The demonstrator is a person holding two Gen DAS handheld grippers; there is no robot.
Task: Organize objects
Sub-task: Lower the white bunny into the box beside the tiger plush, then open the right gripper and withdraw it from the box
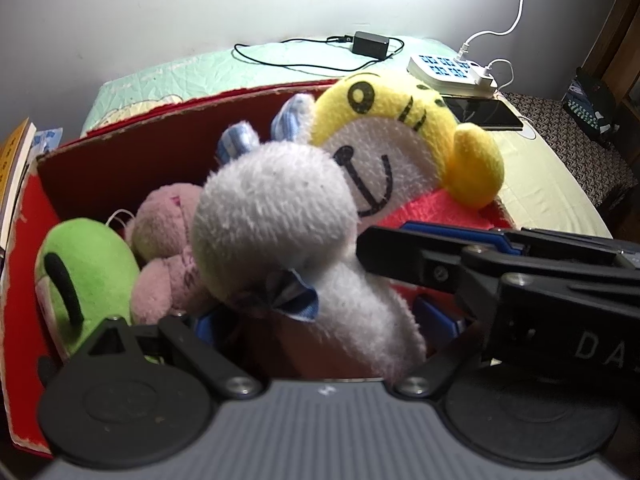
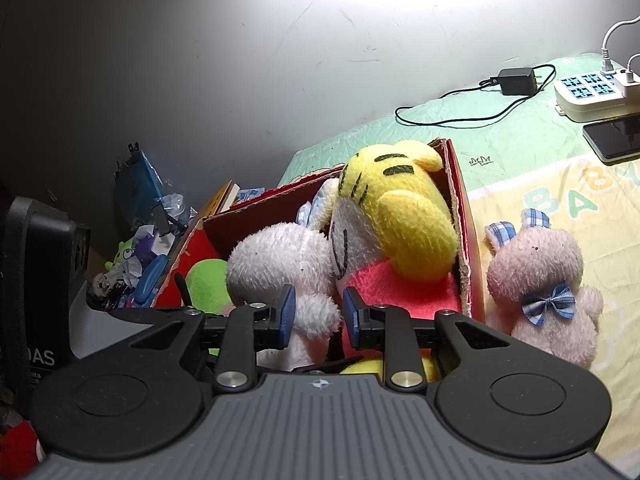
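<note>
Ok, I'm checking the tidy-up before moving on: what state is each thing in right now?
Red cardboard box: open-topped, filled with plush toys.
White plush bunny: in the box, on top.
Pink plush toy with blue bow: outside the box, on the bedspread.
Left gripper: open.
Right gripper: apparently shut on the bunny's paw.
White power strip: two plugs inserted.

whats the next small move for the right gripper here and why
Probably open the right gripper and draw back: its pads flank the white bunny's arm, and the bunny already sits in the red box. A pink bunny lies outside on the bed.
</note>
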